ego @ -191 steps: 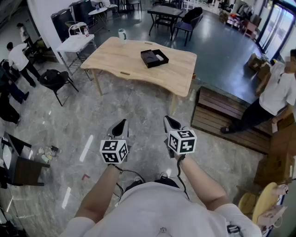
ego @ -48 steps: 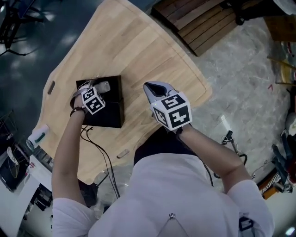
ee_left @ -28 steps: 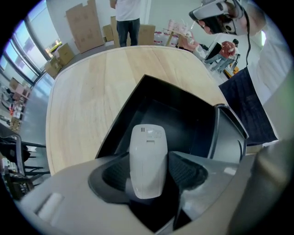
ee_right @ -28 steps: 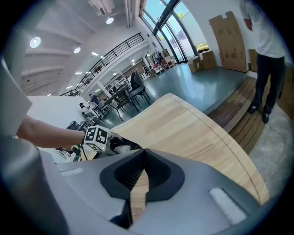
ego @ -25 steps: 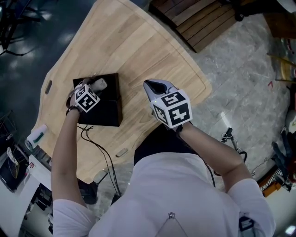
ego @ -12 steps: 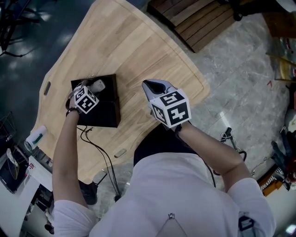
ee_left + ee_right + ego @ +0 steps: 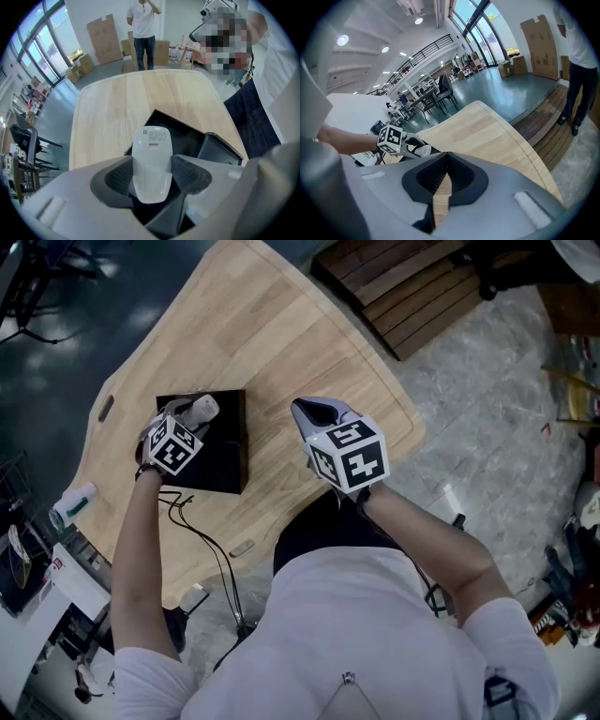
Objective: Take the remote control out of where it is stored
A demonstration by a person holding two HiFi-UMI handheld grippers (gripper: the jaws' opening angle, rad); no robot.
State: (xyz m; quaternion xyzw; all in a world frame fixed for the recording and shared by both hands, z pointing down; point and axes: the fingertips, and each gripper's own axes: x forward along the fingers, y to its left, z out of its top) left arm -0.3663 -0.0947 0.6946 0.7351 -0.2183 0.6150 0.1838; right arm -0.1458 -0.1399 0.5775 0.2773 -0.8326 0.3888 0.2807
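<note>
Left gripper [image 7: 151, 180] is clenching the smooth white plastic remote control [image 7: 151, 150] at frame centre, risking slippage; right gripper [image 7: 446, 178] is idling closed, empty.

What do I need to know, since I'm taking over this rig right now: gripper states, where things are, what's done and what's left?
Left gripper: shut on the white remote control, gripping its near end.
Right gripper: shut, empty, held over the wooden table to the right of the box.
Black box: open, on the table, directly under the left gripper.
Done: the remote is gripped and looks raised above the box's compartment; whether it is fully clear is hard to tell.
Left: probably lift it away from the box and set it on bare table.
</note>
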